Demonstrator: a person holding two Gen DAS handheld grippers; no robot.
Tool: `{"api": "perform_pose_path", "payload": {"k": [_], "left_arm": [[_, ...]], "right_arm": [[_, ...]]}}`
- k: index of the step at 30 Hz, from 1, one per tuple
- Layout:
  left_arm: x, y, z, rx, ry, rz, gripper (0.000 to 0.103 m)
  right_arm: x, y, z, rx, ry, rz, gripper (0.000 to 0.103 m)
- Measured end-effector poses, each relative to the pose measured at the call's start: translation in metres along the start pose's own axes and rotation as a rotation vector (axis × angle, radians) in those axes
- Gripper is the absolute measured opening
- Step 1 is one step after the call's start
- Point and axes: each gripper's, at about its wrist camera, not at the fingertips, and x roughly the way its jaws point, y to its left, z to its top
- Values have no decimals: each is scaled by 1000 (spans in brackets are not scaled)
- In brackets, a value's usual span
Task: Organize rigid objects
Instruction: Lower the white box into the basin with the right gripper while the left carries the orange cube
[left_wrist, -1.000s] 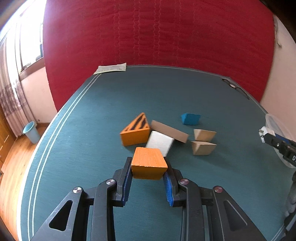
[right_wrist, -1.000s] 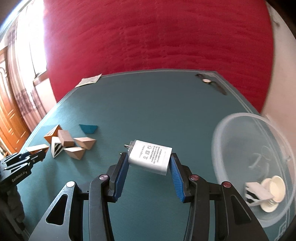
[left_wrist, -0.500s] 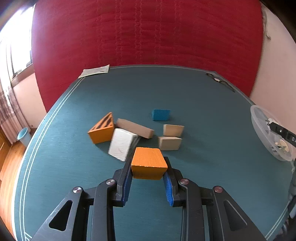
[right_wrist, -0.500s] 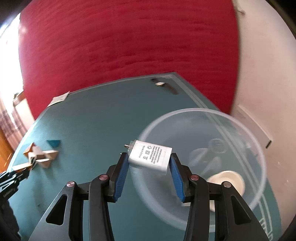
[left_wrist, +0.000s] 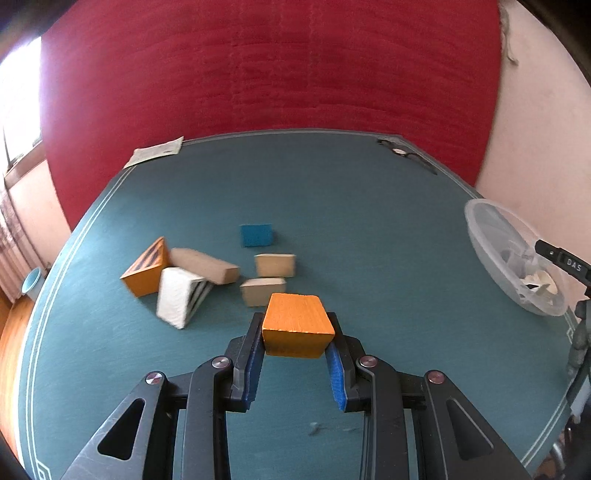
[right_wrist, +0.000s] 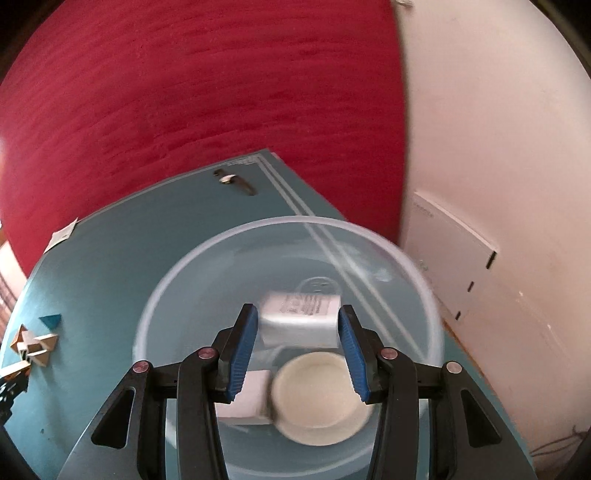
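While the left gripper (left_wrist: 296, 341) is holding the orange block (left_wrist: 296, 328) pinched between its blue pads, clear above the green table (left_wrist: 369, 229), the sensible course, as I judge it, is keeping the squeeze even and carrying the block level toward wherever it is to be sorted. Ahead of the jaws and to their left, the other blocks are lying in a loose cluster: two tan blocks (left_wrist: 275, 265) just beyond the fingertips, a white striped wedge (left_wrist: 181, 297) leaning against a long tan bar (left_wrist: 205, 265), an orange striped wedge (left_wrist: 146, 271) touching them, and a blue block (left_wrist: 256, 235) farther ahead, apart from the rest. Open cloth is lying to the right of the jaws, between them and the clear bowl (left_wrist: 491, 236) near the table's right edge; that looks the safest lane. A sheet of paper (left_wrist: 155, 155) and a small dark item (left_wrist: 400, 151) are sitting at the far edge.

From the right wrist, the right gripper (right_wrist: 297, 334) is hanging over the bowl with its jaws spread wider than the white charger (right_wrist: 299, 317), which is blurred between the pads; it appears to be dropping free, though I cannot tell for certain. Below the jaws a round cream dish (right_wrist: 319, 397) and another white piece (right_wrist: 247, 395) are lying inside the bowl. A straight lift should be clearing the rim (right_wrist: 295, 221); the wall is standing close to the right of the jaws, so room is lying to their left.
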Motion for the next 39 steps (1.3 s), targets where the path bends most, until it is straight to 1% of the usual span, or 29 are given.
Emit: {"api": "perform_pose_path", "payload": {"k": [6,10,15,20,27,32,39], "left_arm": [[-2,-31,8,55,-11,-42,32],[-4,-51,16,95,-26,-73,32],[-5,-82,29,150,-49,-112,32],[-3,-114,40,202,-67,-170,32],[3,-155,45,269,-58,-230,32],[4,-177,46,310,-64,-263,32],[7,-191,46,329,-54,-298,32]], "right_arm": [[-1,-27,-1,46,-14,-22,47],[-2,-32,-2,58,-29,-22,48],[-1,-32,-4,56,-32,-4,48],[-3,-33,-8,52,-32,5,48],[-9,-28,-7,38,-61,6,48],[-7,-29,-8,46,-51,9,48],[-9,-29,-7,49,-53,9,48]]}}
